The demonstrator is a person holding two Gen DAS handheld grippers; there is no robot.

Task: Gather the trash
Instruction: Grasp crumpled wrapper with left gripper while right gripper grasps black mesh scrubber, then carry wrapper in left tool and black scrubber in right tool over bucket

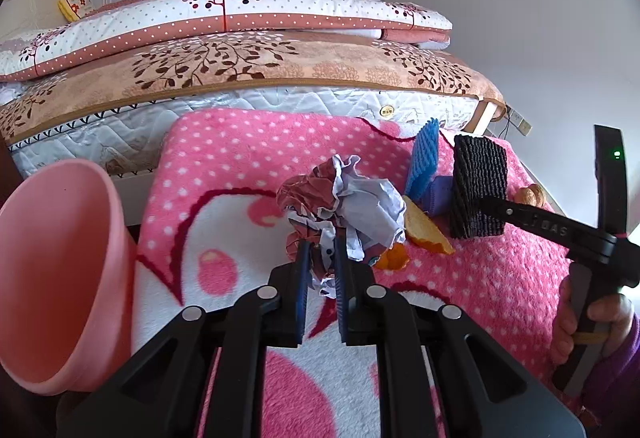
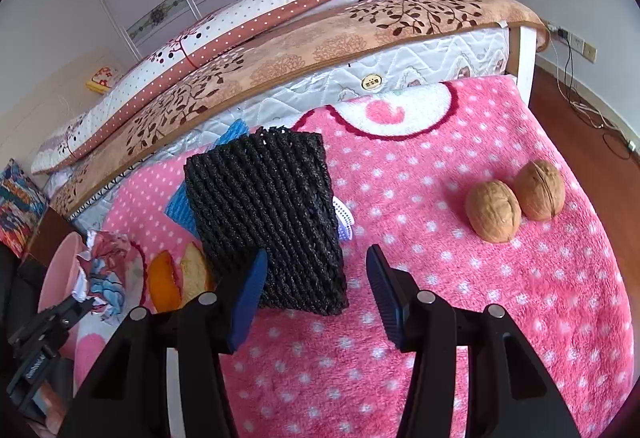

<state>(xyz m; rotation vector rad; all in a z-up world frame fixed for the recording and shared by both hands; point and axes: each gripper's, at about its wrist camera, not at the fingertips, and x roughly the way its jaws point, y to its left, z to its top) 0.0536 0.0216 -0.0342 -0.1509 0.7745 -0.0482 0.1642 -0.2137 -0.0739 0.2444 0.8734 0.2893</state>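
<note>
My left gripper (image 1: 320,262) is shut on a crumpled paper ball (image 1: 344,202), held just above the pink dotted blanket (image 1: 224,158). Orange peel pieces (image 1: 424,230) lie right of it. My right gripper (image 2: 316,270) is open, its fingers either side of the lower edge of a black foam net (image 2: 268,214) that leans tilted against its left finger. The net also shows in the left wrist view (image 1: 478,186). A blue foam net (image 1: 424,162) and a purple piece (image 1: 440,194) lie behind it. Two walnuts (image 2: 516,198) sit to the right.
A pink bin (image 1: 52,270) stands at the blanket's left edge. A bed with a mattress (image 1: 280,102) and folded quilts (image 1: 224,18) runs along the far side. Wooden floor and cables (image 2: 580,98) lie at the far right.
</note>
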